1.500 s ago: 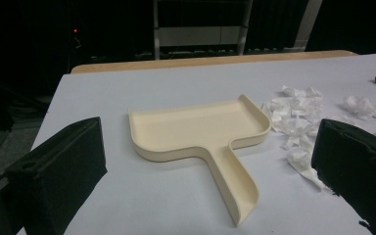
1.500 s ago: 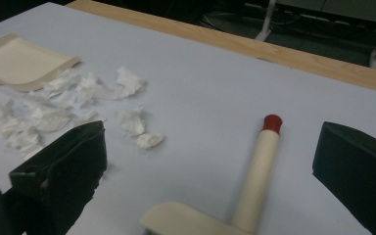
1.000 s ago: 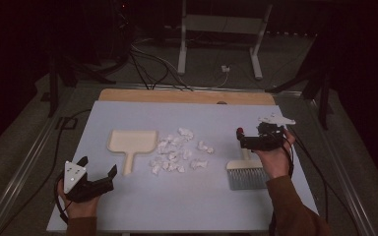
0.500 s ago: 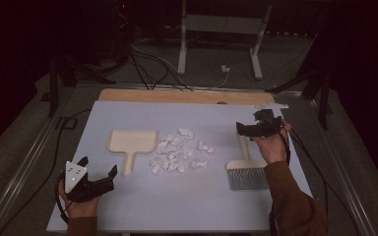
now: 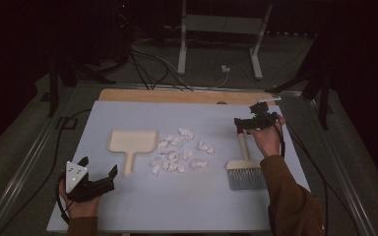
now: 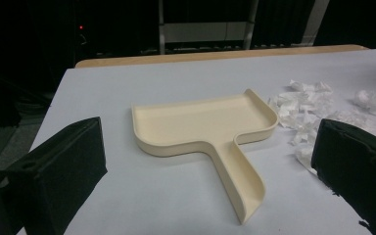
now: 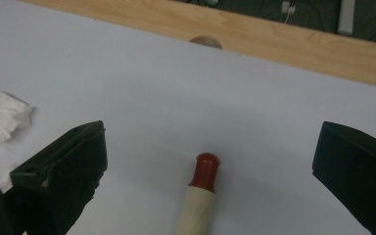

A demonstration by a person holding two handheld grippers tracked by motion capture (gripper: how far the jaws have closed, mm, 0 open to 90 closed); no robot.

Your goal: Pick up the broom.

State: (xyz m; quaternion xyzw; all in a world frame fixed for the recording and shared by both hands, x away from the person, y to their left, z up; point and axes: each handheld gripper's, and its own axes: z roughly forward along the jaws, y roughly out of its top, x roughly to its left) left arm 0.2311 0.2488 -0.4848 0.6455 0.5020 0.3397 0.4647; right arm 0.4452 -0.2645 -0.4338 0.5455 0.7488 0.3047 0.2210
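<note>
A cream dustpan (image 5: 130, 144) (image 6: 210, 132) lies left of centre on the white sheet, handle toward the person. Several crumpled white paper scraps (image 5: 179, 151) (image 6: 306, 105) are strewn to its right. A hand brush (image 5: 245, 167) lies at the right, grey bristles near, its wooden handle ending in a red tip (image 7: 206, 169). My right gripper (image 5: 252, 122) (image 7: 210, 161) hovers open over that red tip, jaws on either side and apart from it. My left gripper (image 5: 98, 173) (image 6: 210, 181) rests open at the front left, facing the dustpan's handle, holding nothing.
The white sheet (image 5: 192, 206) covers a wooden table whose bare edge (image 5: 177, 96) shows at the back. Cables (image 5: 147, 64) and a metal stand (image 5: 216, 34) sit on the dark floor beyond. A metal rail (image 5: 24, 162) runs along the left side.
My right gripper moved away from the person along the brush handle, from near the bristles to over the red tip. The left gripper stayed put.
</note>
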